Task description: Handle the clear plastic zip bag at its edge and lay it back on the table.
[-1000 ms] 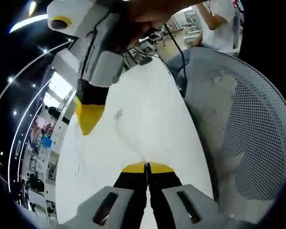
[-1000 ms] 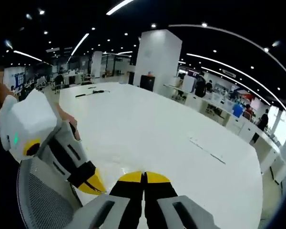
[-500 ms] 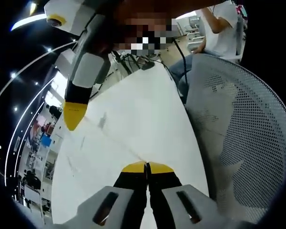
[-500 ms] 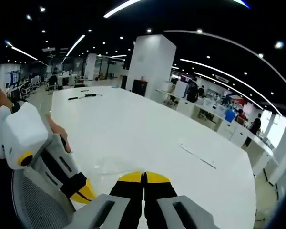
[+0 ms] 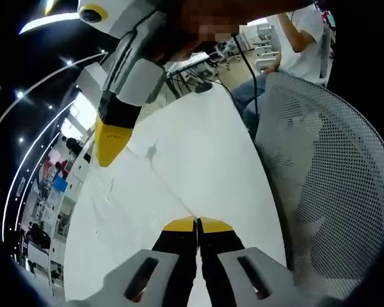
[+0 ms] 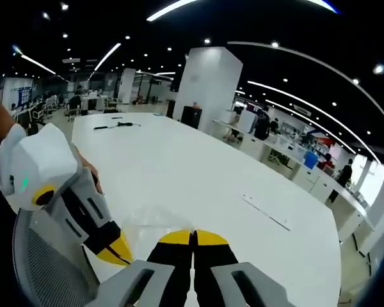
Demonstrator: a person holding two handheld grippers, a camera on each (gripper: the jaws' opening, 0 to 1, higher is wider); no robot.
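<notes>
— Clear plastic zip bag (image 5: 155, 179): where is it, and which way does it run?
— Stretched just above the white table (image 5: 205, 147), its top edge a taut line from the left gripper (image 5: 197, 223) to the right gripper (image 5: 110, 146).
— And the jaws?
— Both pairs pressed together, each pinching one end of that edge beside the mesh chair (image 5: 320, 166).

White table (image 6: 198, 173); grey perforated chair (image 5: 326, 173).
</notes>
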